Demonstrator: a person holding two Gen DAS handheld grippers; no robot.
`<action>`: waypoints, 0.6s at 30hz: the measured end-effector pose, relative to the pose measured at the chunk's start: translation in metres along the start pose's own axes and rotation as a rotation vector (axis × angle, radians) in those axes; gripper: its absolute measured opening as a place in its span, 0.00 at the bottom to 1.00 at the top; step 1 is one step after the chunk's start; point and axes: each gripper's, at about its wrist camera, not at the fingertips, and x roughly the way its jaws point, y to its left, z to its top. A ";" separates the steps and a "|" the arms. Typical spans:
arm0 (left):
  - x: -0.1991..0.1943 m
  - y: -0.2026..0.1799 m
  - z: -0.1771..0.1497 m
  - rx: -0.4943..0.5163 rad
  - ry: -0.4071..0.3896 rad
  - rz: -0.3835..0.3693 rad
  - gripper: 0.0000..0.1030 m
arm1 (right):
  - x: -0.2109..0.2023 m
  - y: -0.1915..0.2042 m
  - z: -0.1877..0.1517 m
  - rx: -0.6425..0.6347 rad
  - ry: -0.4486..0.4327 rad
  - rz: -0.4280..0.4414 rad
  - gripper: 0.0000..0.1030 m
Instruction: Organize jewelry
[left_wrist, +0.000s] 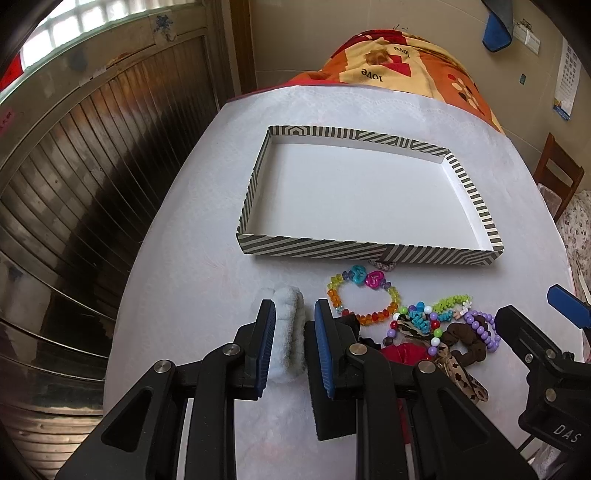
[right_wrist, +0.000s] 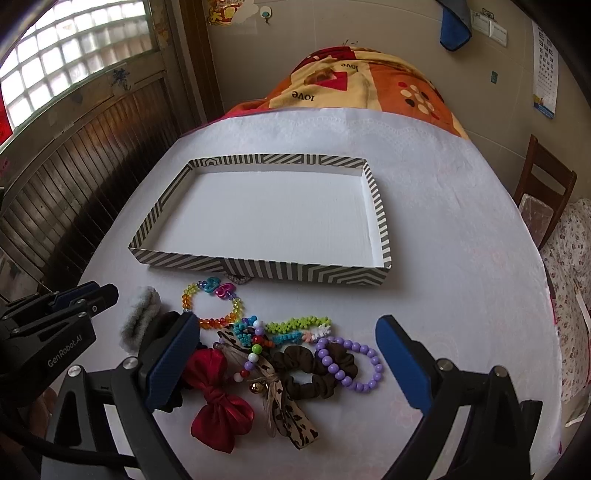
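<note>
A striped shallow box (left_wrist: 314, 249) (right_wrist: 258, 267) lies empty on the white table. In front of it lies a pile of jewelry: a rainbow bead bracelet (left_wrist: 334, 297) (right_wrist: 186, 299), a purple bead bracelet (right_wrist: 364, 349) (left_wrist: 480, 326), a brown scrunchie (right_wrist: 295, 363), a red bow (right_wrist: 216, 398), a leopard ribbon (right_wrist: 284, 410) and a fluffy white scrunchie (left_wrist: 290, 332) (right_wrist: 142, 317). My left gripper (left_wrist: 294, 314) has its jaws around the white scrunchie, narrowly apart. My right gripper (right_wrist: 286, 334) is wide open over the pile.
A patterned orange blanket (left_wrist: 399, 62) lies beyond the table's far edge. A wooden chair (right_wrist: 546, 184) stands at the right. Dark wood panelling (left_wrist: 74, 166) runs along the left.
</note>
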 end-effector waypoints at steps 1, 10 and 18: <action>0.000 0.000 0.000 -0.001 0.000 0.001 0.01 | 0.000 0.000 0.000 -0.001 0.001 0.000 0.96; 0.001 0.000 -0.001 0.000 0.006 -0.002 0.01 | 0.003 0.002 0.000 -0.011 0.022 -0.004 0.96; 0.009 0.011 0.000 -0.013 0.046 -0.041 0.01 | 0.006 -0.003 0.001 -0.021 0.040 -0.007 0.96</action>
